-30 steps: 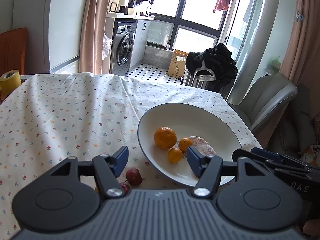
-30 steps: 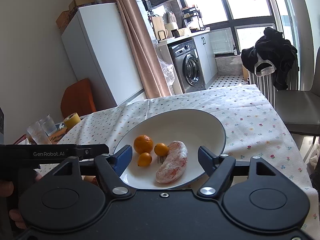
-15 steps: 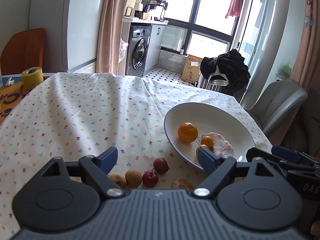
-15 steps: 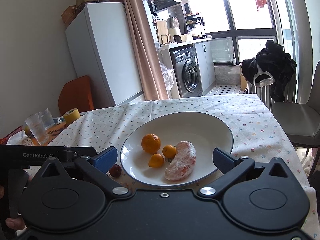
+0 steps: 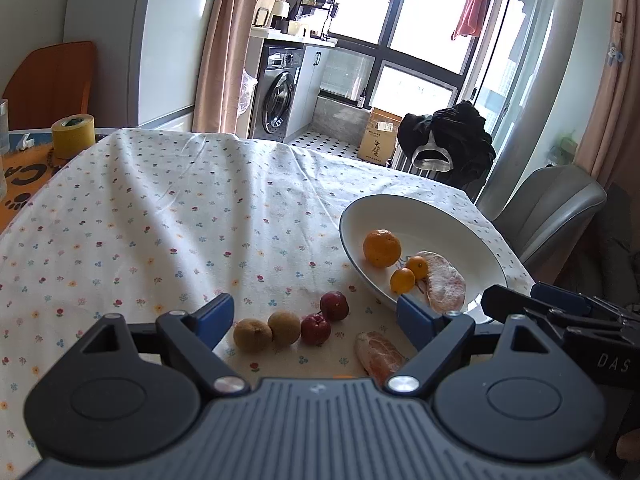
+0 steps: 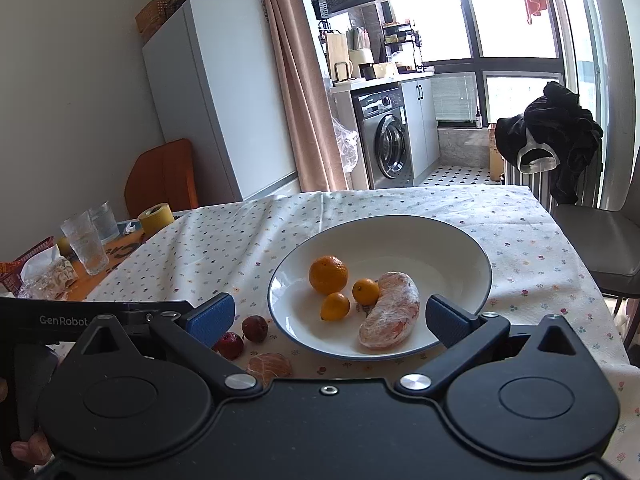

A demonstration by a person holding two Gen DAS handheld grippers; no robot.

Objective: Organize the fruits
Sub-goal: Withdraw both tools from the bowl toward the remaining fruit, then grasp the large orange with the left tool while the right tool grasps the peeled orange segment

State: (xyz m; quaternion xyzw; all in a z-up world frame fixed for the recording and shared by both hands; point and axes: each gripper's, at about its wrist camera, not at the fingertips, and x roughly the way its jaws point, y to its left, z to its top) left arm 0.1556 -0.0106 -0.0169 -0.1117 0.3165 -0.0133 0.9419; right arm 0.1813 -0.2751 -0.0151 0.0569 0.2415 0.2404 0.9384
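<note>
A white bowl [image 5: 460, 224] [image 6: 460, 240] on the flowered tablecloth holds an orange [image 5: 381, 248] [image 6: 328, 274], two small kumquats [image 5: 402, 281] [image 6: 335, 306] and a wrapped peeled citrus segment [image 5: 446, 286] [image 6: 390, 316]. On the cloth left of the bowl lie two brown longans [image 5: 253, 335], two small red fruits [image 5: 316, 329] [image 6: 255, 328] and another peeled segment [image 5: 378, 354] [image 6: 269, 365]. My left gripper [image 5: 316, 318] hovers open above the loose fruits. My right gripper [image 6: 328, 318] hangs open in front of the bowl, empty.
A yellow tape roll [image 5: 73, 136] [image 6: 156, 216], two glasses [image 6: 86, 246] and wrappers sit at the table's left end. A grey chair [image 5: 556, 208] stands at the right edge. A fridge [image 6: 216, 92] and washing machine [image 6: 390, 146] are behind.
Both grippers have pulled back and up from the bowl and their jaws have spread wider. The loose fruits on the cloth have come into view.
</note>
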